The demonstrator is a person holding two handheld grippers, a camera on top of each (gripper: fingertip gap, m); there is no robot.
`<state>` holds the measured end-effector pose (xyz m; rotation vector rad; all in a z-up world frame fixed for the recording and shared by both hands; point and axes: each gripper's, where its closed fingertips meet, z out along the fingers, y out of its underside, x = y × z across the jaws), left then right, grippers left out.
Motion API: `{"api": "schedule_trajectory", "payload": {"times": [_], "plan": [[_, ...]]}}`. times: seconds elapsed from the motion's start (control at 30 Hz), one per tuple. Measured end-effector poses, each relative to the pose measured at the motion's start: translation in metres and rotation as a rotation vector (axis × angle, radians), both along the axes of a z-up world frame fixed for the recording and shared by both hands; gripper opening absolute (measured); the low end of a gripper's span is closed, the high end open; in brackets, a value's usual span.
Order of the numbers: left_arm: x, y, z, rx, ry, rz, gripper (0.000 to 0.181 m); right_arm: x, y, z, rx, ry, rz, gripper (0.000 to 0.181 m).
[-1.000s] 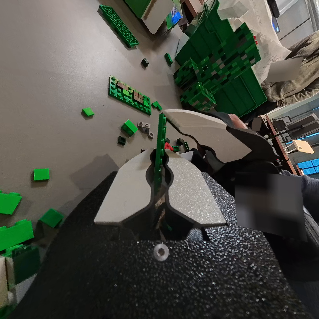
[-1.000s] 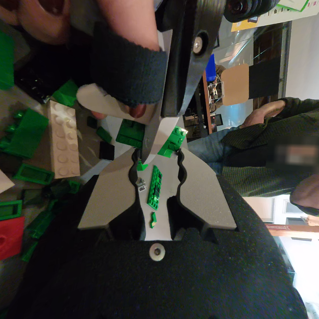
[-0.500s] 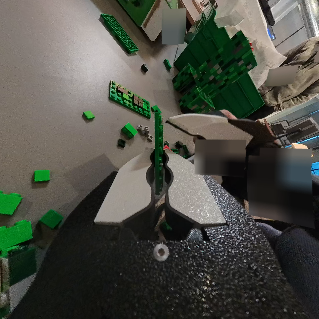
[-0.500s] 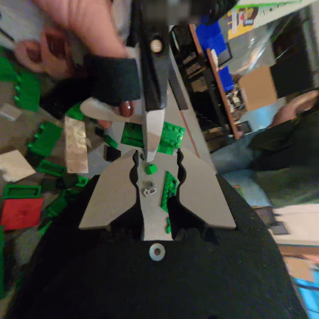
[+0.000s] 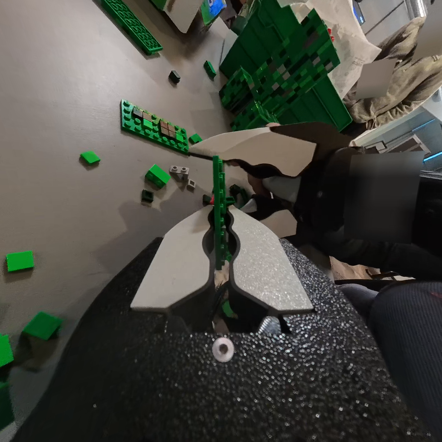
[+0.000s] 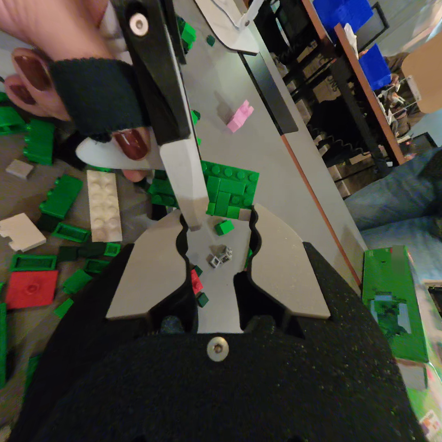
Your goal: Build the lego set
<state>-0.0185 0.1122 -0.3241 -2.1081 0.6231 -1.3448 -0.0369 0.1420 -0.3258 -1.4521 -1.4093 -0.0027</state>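
Left hand-held gripper [image 5: 218,215] clamps a green plate [image 5: 218,203] on edge while the right hand-held gripper [image 6: 216,216], jaws apart, likely must pick a small green brick [image 6: 224,227] just ahead.

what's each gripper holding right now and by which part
The left gripper pinches a green plate edge-on across its flat faces, at its near end. The right gripper is open, holding nothing.

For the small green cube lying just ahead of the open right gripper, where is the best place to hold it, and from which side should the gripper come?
Take the small green cube across its two opposite flat side faces, coming down from above with the open right gripper. It lies alone on the grey table, apart from the grey pieces, so both fingers should find room beside it.
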Motion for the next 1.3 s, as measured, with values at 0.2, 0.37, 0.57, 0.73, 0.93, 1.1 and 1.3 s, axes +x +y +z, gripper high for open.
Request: {"api": "schedule_trajectory", "payload": {"times": [0.2, 0.37, 0.57, 0.73, 0.93, 1.1, 1.3], "plan": [[-0.004, 0.008, 0.003, 0.003, -0.017, 0.074, 0.006, 0.000, 0.008, 0.005, 0.115, -0.061, -0.097, 0.046], [-0.006, 0.011, 0.003, 0.009, -0.014, 0.105, 0.006, 0.000, 0.011, 0.008, 0.211, -0.108, -0.159, 0.047], [-0.007, 0.013, 0.007, -0.036, -0.073, 0.117, 0.006, -0.002, 0.010, 0.012, 0.321, -0.156, -0.156, 0.042], [-0.006, 0.013, 0.004, -0.040, -0.059, 0.116, 0.006, -0.002, 0.010, 0.009, 0.304, -0.158, -0.144, 0.043], [-0.003, 0.010, 0.003, -0.039, -0.046, 0.095, 0.006, 0.003, 0.007, 0.007, 0.293, -0.187, -0.106, 0.042], [-0.001, 0.008, 0.001, -0.031, -0.030, 0.084, 0.005, 0.009, 0.003, 0.004, 0.194, -0.172, -0.053, 0.042], [-0.004, 0.010, 0.005, -0.047, -0.074, 0.096, 0.005, 0.023, 0.005, -0.001, 0.034, -0.126, -0.056, 0.049]]}}
